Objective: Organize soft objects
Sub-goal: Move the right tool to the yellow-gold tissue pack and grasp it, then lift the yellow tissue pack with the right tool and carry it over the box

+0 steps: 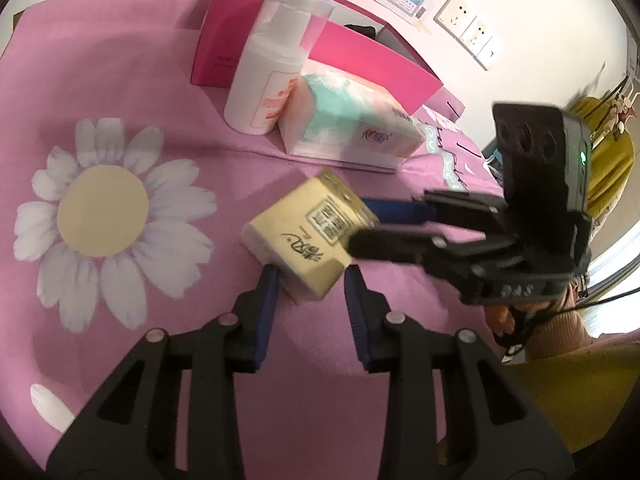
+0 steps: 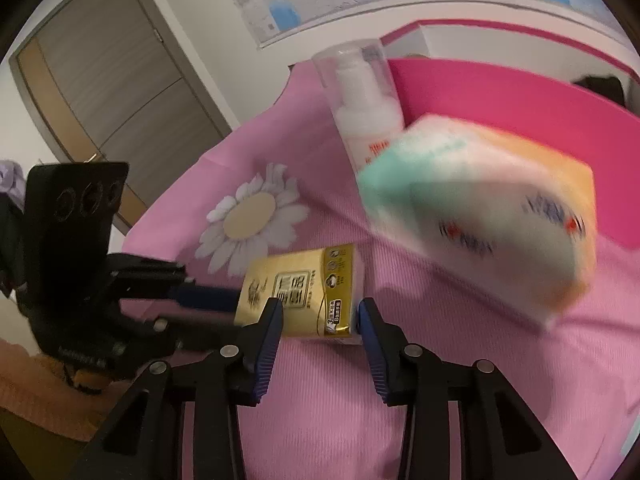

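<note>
**Two grippers close in on a gold tissue pack**

From the left wrist, we look down on a small gold tissue pack, a soft block in glossy film with black characters and a square printed seal, lying tilted on a pink ribbed cloth printed with a white daisy. Our left gripper straddles its near corner, the ridged blue pads narrowly spaced; whether they press the film we cannot tell. The right gripper reaches in from the right, fingers on either side of the pack's far end. Behind stand a white pump bottle under a clear cap, a larger tissue pack in mint, white and peach wrap, and a magenta box.

From the right wrist, the gold tissue pack sits between our right gripper pads, which hug its sides; contact is unclear. The left gripper comes in from the left, touching the pack's end. The larger tissue pack looms blurred at right, the white pump bottle behind it against the magenta box. The pink ribbed cloth and white daisy lie beneath.
</note>
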The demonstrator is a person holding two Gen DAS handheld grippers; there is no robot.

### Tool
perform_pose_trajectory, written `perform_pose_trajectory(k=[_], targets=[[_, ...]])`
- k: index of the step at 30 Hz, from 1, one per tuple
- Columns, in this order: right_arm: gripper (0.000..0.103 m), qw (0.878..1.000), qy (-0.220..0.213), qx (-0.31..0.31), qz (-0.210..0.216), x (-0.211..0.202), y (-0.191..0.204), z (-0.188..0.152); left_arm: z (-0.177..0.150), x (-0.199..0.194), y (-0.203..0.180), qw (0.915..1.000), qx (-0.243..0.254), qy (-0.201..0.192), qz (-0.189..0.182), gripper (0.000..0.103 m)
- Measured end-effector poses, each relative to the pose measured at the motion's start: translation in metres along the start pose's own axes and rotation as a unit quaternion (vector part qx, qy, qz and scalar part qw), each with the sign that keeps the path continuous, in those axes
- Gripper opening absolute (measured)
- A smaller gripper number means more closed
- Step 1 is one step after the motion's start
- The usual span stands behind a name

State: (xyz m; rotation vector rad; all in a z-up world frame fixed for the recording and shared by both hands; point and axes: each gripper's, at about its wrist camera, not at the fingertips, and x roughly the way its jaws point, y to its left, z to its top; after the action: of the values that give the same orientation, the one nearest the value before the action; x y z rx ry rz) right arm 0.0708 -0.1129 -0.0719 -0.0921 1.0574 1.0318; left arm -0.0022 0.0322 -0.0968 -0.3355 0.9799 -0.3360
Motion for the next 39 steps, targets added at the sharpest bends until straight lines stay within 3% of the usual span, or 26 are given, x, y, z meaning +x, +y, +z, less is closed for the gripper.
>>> perform_pose_trajectory(k=[7, 18, 29, 39], targets=[[0.037, 1.0, -0.005, 0.029, 0.002, -0.017, -0.005, -0.021, 0.009, 0.007, -0.01, 0.9999, 0.012, 0.001, 0.005, 0.031], [0.038, 0.997, -0.023, 0.076, 0.014, -0.018, -0.024, -0.017, 0.008, 0.006, -0.009, 0.9998, 0.014, 0.001, 0.017, 0.031], [0.037, 0.997, -0.027, 0.073, 0.005, -0.015, -0.018, -0.017, 0.012, 0.008, -0.012, 0.9996, 0.021, 0.002, 0.02, 0.031], [0.037, 0.996, -0.05, 0.067, -0.007, -0.037, -0.013, -0.016, 0.027, -0.005, -0.027, 0.9983, 0.052, -0.02, 0.021, 0.031]])
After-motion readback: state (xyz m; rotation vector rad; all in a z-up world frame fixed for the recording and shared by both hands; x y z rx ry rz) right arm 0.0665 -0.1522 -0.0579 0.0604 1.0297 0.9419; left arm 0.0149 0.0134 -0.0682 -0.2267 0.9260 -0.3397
